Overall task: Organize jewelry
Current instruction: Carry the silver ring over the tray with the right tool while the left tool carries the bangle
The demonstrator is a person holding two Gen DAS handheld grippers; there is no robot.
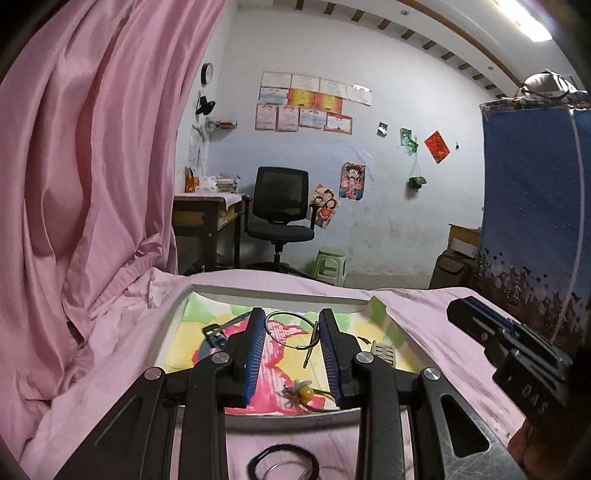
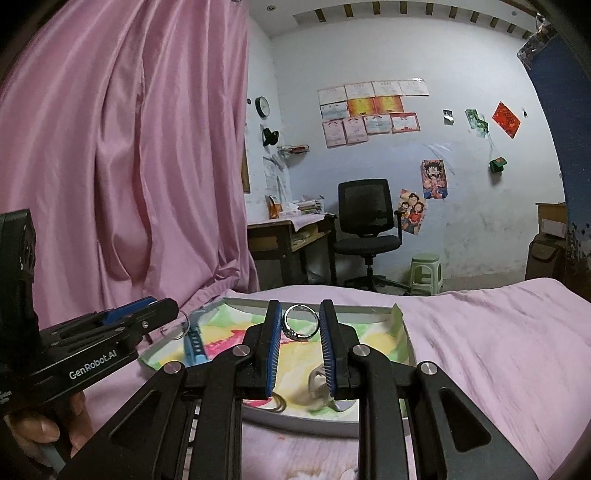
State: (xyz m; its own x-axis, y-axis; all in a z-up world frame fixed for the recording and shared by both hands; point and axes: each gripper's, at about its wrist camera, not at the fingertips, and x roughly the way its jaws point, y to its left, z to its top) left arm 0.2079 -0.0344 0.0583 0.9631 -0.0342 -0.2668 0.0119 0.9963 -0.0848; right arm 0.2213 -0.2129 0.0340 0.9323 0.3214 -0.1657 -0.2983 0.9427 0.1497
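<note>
Flanking tray [image 1: 177, 314]: pink curtain [image 1: 92, 166], sheet [image 1: 443, 332].

Dim room, bright ceiling light [image 1: 524, 18], strong fisheye bending, dark corners.

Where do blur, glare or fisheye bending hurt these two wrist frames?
Left wrist view: ceiling light blown out top right, curtain bowed by the lens, black loops at the bottom edge soft. Right wrist view: pale item in the tray smeared, silver ring between the right hand-held gripper fingers sharp, corners vignetted.
</note>
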